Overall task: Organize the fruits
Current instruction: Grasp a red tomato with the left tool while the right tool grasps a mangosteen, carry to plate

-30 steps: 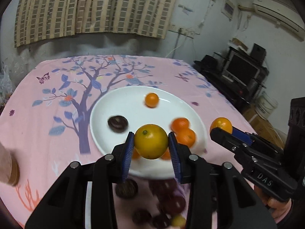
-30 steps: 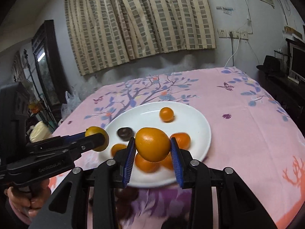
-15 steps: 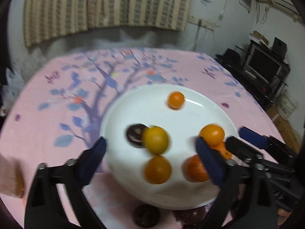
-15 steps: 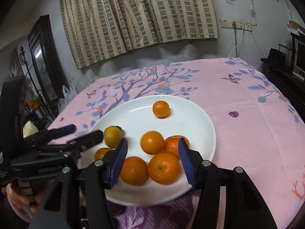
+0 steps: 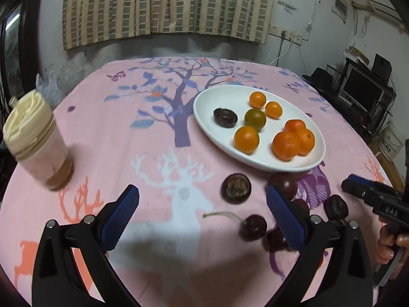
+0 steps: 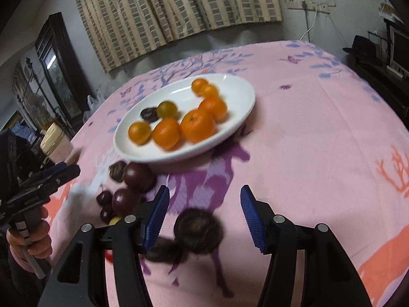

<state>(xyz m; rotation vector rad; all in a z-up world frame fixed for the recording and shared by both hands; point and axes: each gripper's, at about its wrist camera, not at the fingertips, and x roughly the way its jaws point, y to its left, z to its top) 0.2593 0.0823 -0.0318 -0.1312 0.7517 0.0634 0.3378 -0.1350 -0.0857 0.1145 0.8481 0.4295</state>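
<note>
Between the blue pads of the left claw [image 5: 202, 217], whose jaws have just been opening and now stand spread wide, only the pink patterned cloth of the bench [image 5: 115, 128] shows, nothing gripped. Just past its right pad lie dark cherries [image 5: 253, 227] and a dark round fruit [image 5: 235, 188] on the cloth. Off to the right, the right claw [image 6: 204, 217] has also just been opening; its jaws stand apart and empty, with a blurred dark fruit [image 6: 198, 231] lying on the cloth between them, clear of both pads. Beyond both claws sits the white plate [image 5: 204, 117], holding the oranges [image 5: 288, 142], one greenish citrus [image 5: 254, 119] and one dark fruit [image 5: 225, 117]. More dark purple fruits [image 6: 136, 176] cluster on the cloth just beside the plate's near rim. A lidded jar [image 5: 35, 138] stands well apart at the bench's left edge.
</note>
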